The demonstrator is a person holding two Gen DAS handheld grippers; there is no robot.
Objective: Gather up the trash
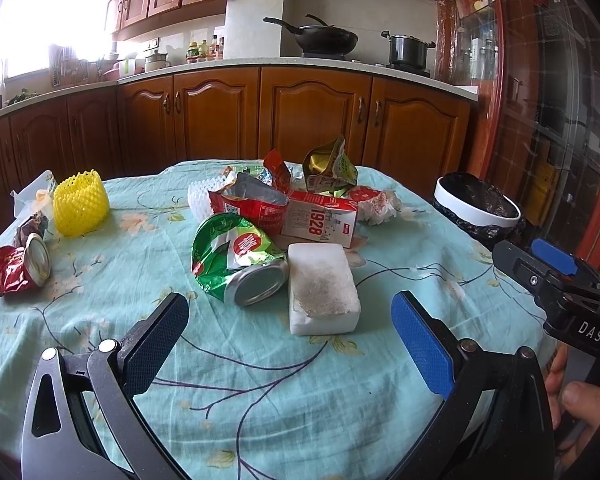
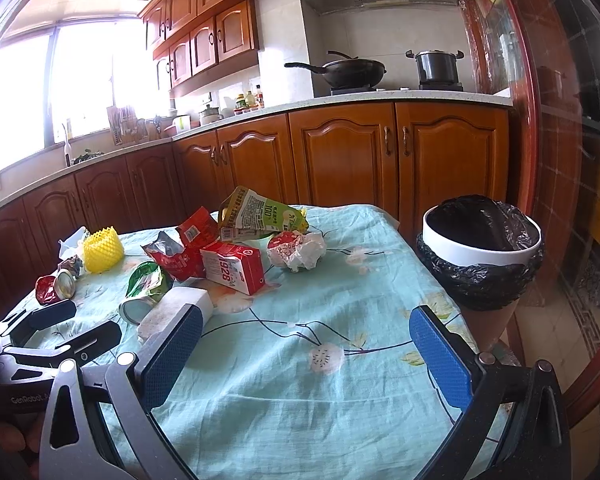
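Trash lies on a table with a teal floral cloth (image 1: 260,380). In the left wrist view I see a white foam block (image 1: 322,288), a crushed green can (image 1: 240,264), a red-and-white "1928" carton (image 1: 320,220), a red wrapper (image 1: 248,204), a green-gold pouch (image 1: 330,168), a crumpled paper wad (image 1: 374,204), a yellow foam net (image 1: 80,204) and a crushed red can (image 1: 18,268). My left gripper (image 1: 290,320) is open and empty, just short of the foam block. My right gripper (image 2: 306,334) is open and empty over bare cloth. A white bin with a black liner (image 2: 482,240) stands off the table's right edge.
Wooden kitchen cabinets (image 2: 340,160) and a counter with a wok (image 2: 352,70) and a pot (image 2: 436,66) run behind the table. The right gripper's body (image 1: 556,280) shows at the right of the left wrist view. A red-framed glass door (image 2: 560,160) is on the right.
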